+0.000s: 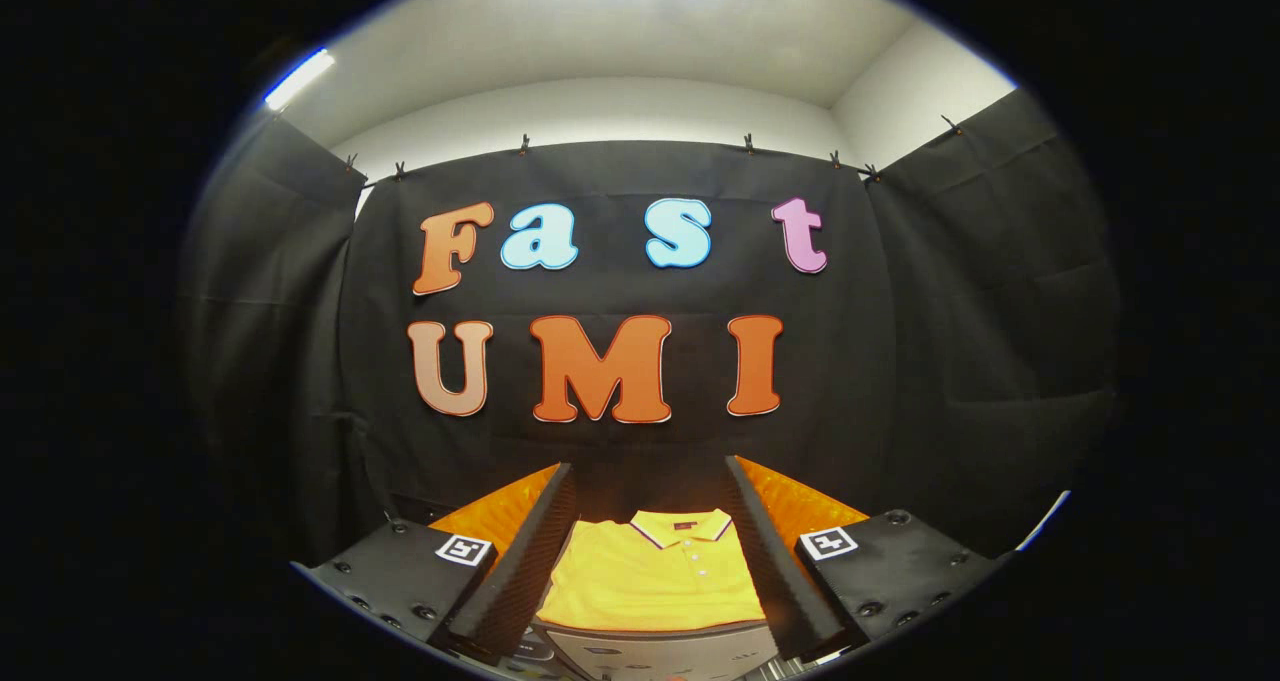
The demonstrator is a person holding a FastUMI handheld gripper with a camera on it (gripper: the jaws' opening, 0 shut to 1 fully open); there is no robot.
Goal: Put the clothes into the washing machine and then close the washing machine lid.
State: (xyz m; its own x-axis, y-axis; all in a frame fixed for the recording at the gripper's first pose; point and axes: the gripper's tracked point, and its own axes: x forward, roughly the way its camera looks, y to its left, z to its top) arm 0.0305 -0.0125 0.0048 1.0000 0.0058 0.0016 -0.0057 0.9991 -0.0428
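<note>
Shirt [655,581], yellow and folded, lies low in the centre of the frame between my tool's [652,561] wide-spread fingers, atop a pale surface that may be the washing machine [650,651]. I'd descend squarely, pinch a thick fold near the collar, then lift cleanly.

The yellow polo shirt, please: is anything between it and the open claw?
Nothing visible is. The yellow polo shirt lies folded just ahead of the claw, framed by its two spread fingers, neither touching it. A grey surface sits below it.
</note>
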